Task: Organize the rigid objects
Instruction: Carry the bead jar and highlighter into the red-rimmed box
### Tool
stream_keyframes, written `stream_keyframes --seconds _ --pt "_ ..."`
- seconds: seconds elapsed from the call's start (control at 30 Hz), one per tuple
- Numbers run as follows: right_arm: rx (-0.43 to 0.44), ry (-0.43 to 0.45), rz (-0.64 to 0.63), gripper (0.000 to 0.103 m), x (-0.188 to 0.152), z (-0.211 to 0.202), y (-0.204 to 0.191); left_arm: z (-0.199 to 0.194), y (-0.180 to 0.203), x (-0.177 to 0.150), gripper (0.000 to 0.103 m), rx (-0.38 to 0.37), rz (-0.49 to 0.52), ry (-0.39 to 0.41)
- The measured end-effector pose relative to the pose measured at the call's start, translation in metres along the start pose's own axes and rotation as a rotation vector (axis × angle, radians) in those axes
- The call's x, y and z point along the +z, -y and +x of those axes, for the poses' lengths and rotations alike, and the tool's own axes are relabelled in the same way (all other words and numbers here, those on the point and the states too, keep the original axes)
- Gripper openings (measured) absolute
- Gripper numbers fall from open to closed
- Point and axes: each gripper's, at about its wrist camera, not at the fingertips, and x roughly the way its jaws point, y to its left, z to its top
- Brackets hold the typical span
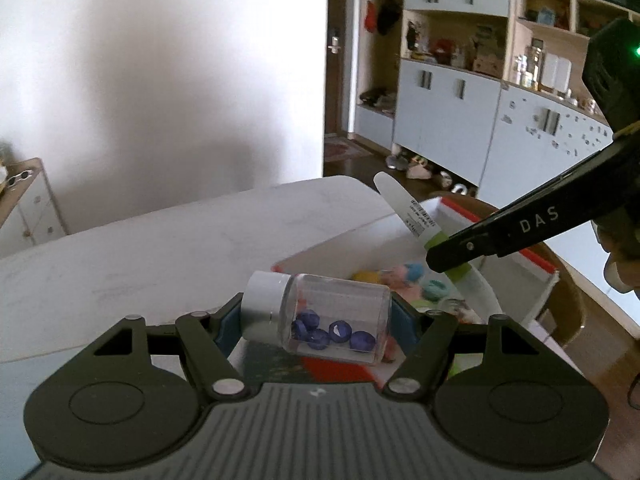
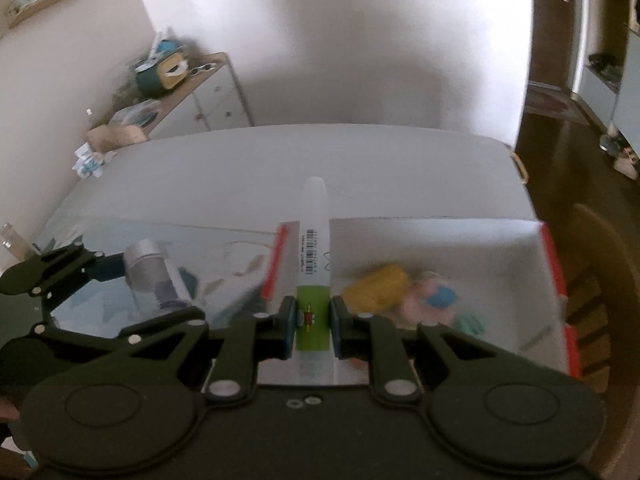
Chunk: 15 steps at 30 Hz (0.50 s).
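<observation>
My left gripper (image 1: 316, 320) clamped on a clear jar (image 1: 320, 316) of blue beads lying sideways, my right gripper (image 2: 313, 324) pinching a white marker (image 2: 315, 264) by its green band, both held above the red-edged white box (image 2: 440, 240) of small toys, on the white counter (image 2: 280, 168).

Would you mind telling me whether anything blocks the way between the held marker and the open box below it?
Nothing visible does: the right gripper holds the marker over the box, whose top is open.
</observation>
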Motion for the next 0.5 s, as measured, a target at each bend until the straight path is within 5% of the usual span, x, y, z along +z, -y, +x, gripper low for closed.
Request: stream_keyframes --seconds 0.5 --pt "-0.054 0.005 0.095 0.016 -0.025 -0.007 0.093 0.069 0.09 0.004 0.073 -0.032 0.111 -0.165"
